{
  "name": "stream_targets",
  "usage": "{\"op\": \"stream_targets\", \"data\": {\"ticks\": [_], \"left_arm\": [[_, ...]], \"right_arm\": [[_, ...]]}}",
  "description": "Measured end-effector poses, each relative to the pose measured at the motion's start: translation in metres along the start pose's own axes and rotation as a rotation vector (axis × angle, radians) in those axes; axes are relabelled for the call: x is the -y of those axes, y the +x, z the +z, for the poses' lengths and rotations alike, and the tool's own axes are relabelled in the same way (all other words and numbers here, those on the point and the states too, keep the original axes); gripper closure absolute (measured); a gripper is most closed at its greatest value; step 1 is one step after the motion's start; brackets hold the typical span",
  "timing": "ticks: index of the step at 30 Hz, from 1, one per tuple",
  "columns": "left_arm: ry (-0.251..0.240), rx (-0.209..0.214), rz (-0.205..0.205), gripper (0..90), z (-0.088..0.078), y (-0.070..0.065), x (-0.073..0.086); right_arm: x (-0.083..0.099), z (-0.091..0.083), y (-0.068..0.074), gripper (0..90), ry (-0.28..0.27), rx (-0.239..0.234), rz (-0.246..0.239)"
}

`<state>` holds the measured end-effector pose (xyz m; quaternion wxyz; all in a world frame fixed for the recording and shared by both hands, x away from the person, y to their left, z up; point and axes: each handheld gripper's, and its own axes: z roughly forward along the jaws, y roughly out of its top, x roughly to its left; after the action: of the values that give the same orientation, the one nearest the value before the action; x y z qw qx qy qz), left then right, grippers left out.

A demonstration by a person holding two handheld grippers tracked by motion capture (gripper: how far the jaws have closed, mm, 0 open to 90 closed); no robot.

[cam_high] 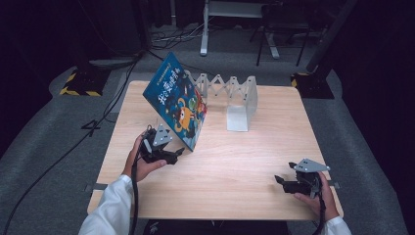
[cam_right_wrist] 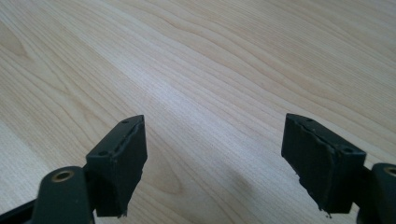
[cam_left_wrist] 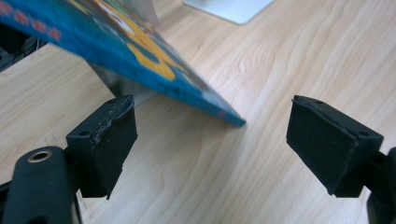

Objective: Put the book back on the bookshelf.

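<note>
My left tongs (cam_high: 179,151) gape wide, holding nothing, just below the book (cam_high: 177,101) – it leans tilted against the white rack (cam_high: 235,98), its low corner on the table (cam_high: 235,161). My right tongs (cam_high: 280,180) wait wide open, empty, well apart – spare for now, I'd say.

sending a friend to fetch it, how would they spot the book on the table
On the wooden table, look at its far left part, beside the white accordion rack. The book leans tilted there, the one bright blue thing with cartoon figures.

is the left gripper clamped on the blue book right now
No, in the left gripper view the left gripper stands open, its jaws wide apart short of the book.
</note>
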<state>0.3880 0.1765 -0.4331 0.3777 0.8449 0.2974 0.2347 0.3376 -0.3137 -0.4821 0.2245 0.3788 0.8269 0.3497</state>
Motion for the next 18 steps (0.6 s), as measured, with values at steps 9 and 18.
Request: {"op": "stream_targets", "data": {"ticks": [9, 18], "left_arm": [[0.05, -0.026, 0.057, 16.9, -0.017, -0.008, 0.017], [0.104, -0.051, 0.078, 16.6, -0.027, -0.011, 0.035]], "right_arm": [[-0.001, -0.006, -0.001, 23.4, 0.015, 0.023, 0.001], [0.001, -0.008, 0.0, 23.2, 0.03, 0.024, -0.023]]}}
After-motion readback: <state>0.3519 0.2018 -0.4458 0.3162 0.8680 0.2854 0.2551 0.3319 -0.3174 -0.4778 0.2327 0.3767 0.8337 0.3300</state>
